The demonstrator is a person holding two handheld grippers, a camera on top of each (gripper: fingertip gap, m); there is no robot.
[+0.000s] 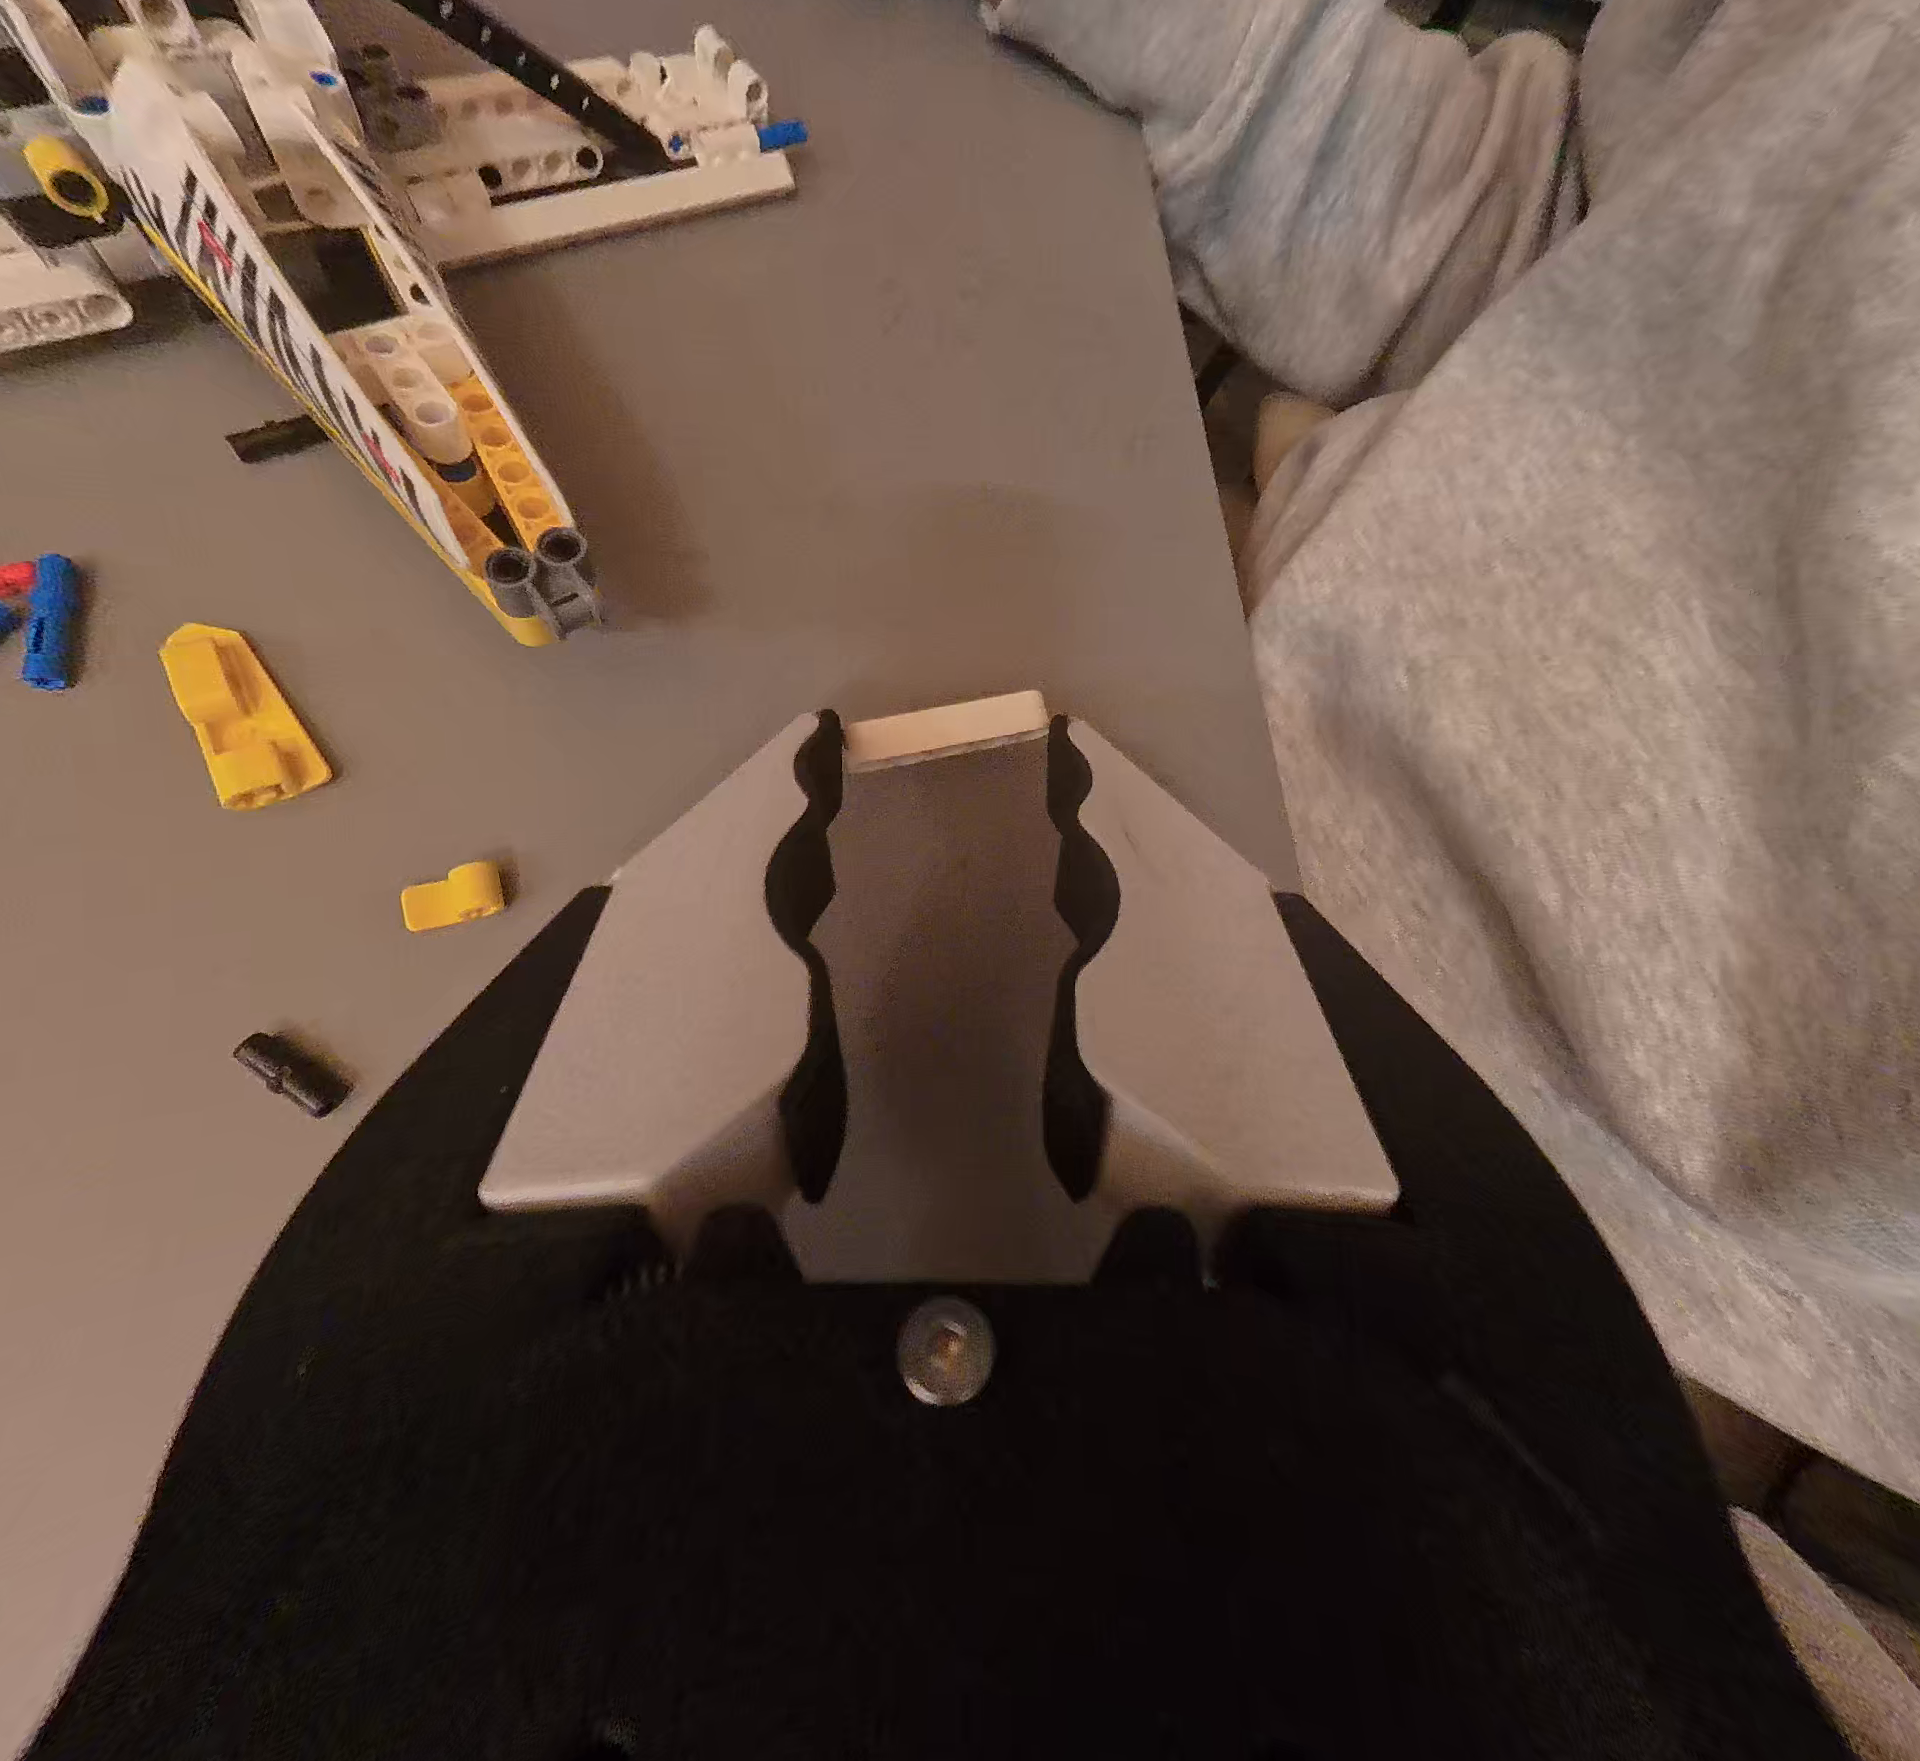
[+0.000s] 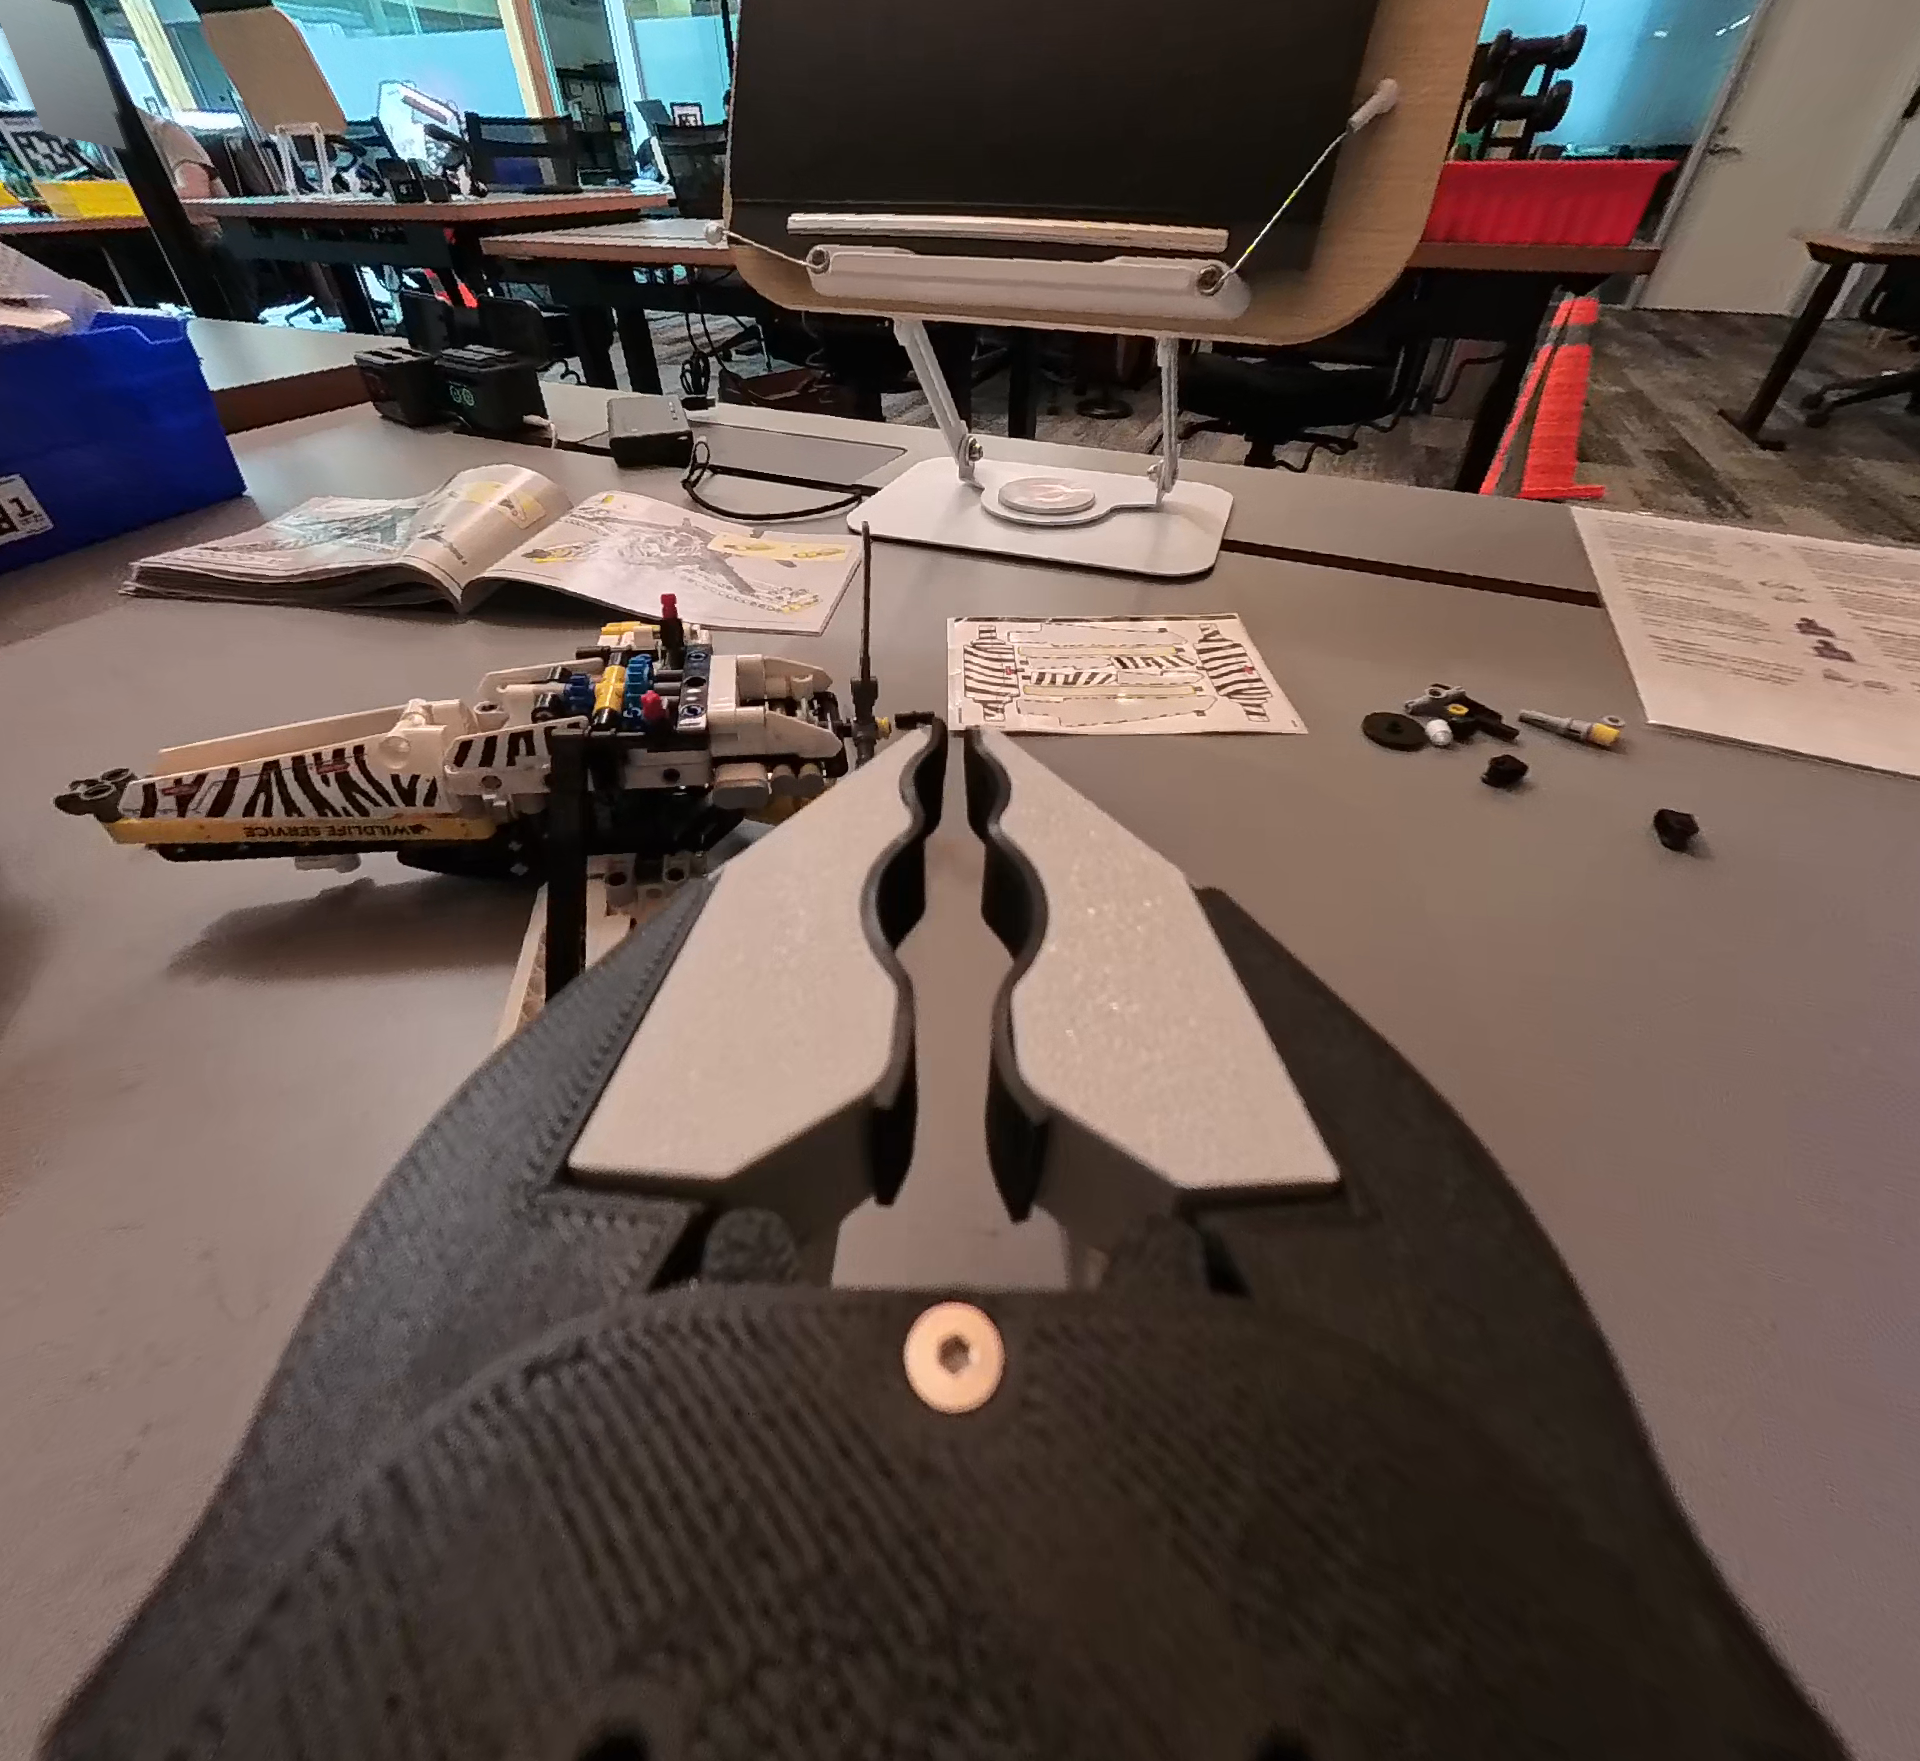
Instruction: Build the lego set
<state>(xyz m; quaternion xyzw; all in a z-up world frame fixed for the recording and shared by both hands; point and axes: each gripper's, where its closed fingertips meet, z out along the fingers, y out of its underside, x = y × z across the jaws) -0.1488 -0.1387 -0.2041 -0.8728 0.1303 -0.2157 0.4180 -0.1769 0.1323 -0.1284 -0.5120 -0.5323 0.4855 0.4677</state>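
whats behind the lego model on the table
In the right wrist view, an open instruction booklet lies behind the lego model, with a blue bin farther left. The model hides part of the table between them.

My left wrist camera looks steeply down at the grey table (image 1: 831,423) near its edge, the lego model (image 1: 312,257) at ten o'clock. My right wrist camera sits low, facing level across it. Both share that model (image 2: 468,766).

Zebra-striped white, yellow and black lego model (image 2: 436,776), grey table (image 2: 1351,984).
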